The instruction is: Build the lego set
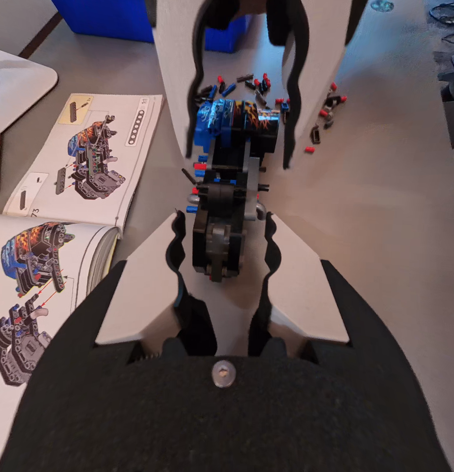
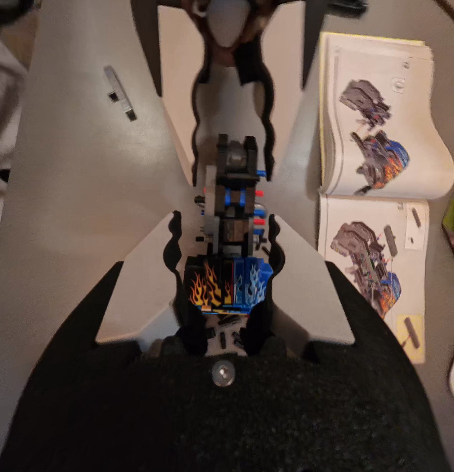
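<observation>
The partly built lego model [image 1: 228, 199] is black and grey with blue and red pins, and has a flame-printed blue and black end. It lies lengthwise between my two grippers, which face each other. In the right wrist view my right gripper [image 2: 223, 217] is shut on the flame-printed end [image 2: 228, 283]. It reaches in from the top of the left wrist view [image 1: 237, 161]. My left gripper [image 1: 224, 217] is open, its fingers either side of the narrow grey and black end with gaps showing. It also shows at the top of the right wrist view [image 2: 232, 180].
An open instruction booklet [image 1: 75, 158] lies left of the model and shows in the right wrist view [image 2: 374, 229]. Loose red, blue and black pins [image 1: 246, 81] and more pieces [image 1: 328, 109] lie beyond. A blue bin [image 1: 105, 18] stands behind. A light grey beam [image 2: 118, 92] lies on the table. Left tips to right tips: about 4 cm.
</observation>
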Demonstrator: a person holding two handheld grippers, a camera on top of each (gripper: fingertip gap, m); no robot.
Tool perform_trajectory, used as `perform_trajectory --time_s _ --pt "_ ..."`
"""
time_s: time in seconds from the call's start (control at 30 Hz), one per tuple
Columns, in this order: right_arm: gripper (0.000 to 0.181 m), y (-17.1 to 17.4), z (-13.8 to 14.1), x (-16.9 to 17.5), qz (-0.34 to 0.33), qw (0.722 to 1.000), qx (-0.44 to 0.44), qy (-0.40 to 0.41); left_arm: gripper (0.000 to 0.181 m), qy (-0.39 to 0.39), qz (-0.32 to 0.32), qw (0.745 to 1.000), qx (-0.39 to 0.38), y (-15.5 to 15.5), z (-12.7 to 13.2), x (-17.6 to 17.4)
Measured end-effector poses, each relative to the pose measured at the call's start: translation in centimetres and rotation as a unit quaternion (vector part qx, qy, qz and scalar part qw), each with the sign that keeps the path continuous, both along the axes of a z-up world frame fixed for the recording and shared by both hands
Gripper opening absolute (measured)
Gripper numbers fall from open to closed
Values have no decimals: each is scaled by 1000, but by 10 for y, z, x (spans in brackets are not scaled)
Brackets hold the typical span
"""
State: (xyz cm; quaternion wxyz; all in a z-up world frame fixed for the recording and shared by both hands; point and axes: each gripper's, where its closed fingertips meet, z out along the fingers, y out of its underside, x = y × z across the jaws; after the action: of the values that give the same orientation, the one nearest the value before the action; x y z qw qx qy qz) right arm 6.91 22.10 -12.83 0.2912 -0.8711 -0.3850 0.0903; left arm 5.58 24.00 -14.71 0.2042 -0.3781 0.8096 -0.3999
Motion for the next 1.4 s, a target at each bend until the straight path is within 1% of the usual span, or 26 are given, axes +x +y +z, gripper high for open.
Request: perform_trajectory --time_s 0.03,0.13,0.23,0.37,0.43,0.5,0.53,0.63,0.7,0.8,0.87,0.93,1.0,1.03,1.1,1.17,1.23,1.3,1.33,1.4 --pt "69 -2 0 6 -21 1000 3 13 59 5 -1 1000 4 2 0 -1" --pt "69 -8 -4 20 -71 996 20 44 57 9 -7 1000 29 12 -3 -3" --pt "70 -15 -13 34 -106 993 40 45 52 3 -7 999 49 20 -6 -3" --pt "74 -24 -14 27 -128 988 44 81 57 2 14 998 69 36 -8 3" --pt "76 -31 -13 19 -125 987 37 90 57 -5 36 996 82 45 -7 8" --pt "71 -42 -12 4 -105 988 31 109 48 -19 62 993 95 53 -5 11" --pt "70 -45 -11 -2 -97 988 33 115 47 -23 75 992 94 55 -3 11" --pt "71 -53 -17 -2 -101 989 38 97 45 -22 120 990 77 61 4 2" --pt "71 -60 -17 -14 -87 987 27 131 44 -16 146 988 45 55 9 -15" --pt "71 -60 -13 -18 -75 988 50 122 42 1 163 985 -54 22 16 -44" --pt "65 -55 -5 -18 -83 985 68 132 42 23 185 973 -133 -4 14 -54" --pt "65 -55 -6 -21 -96 980 43 167 42 36 210 960 -183 -22 9 -53" --pt "65 -55 -17 -14 -112 981 16 158 46 36 245 945 -214 -22 9 -44" --pt "65 -53 -22 -10 -122 981 19 148 47 41 259 937 -233 -18 10 -40" --pt "64 -48 -24 -6 -138 978 30 151 51 50 290 916 -273 0 14 -34" --pt "63 -45 -22 -15 -143 972 20 186 45 61 313 892 -321 17 19 -31" --pt "55 -44 -21 -29 -148 962 3 231 38 94 300 877 -364 12 18 -28" --pt "46 -43 -21 -41 -153 951 -13 269 36 119 298 875 -363 6 9 -25" --pt "42 -43 -20 -46 -155 947 -19 282 32 123 302 872 -365 6 7 -23" --pt "39 -42 -19 -52 -161 942 -18 293 20 131 295 864 -387 4 11 -22"
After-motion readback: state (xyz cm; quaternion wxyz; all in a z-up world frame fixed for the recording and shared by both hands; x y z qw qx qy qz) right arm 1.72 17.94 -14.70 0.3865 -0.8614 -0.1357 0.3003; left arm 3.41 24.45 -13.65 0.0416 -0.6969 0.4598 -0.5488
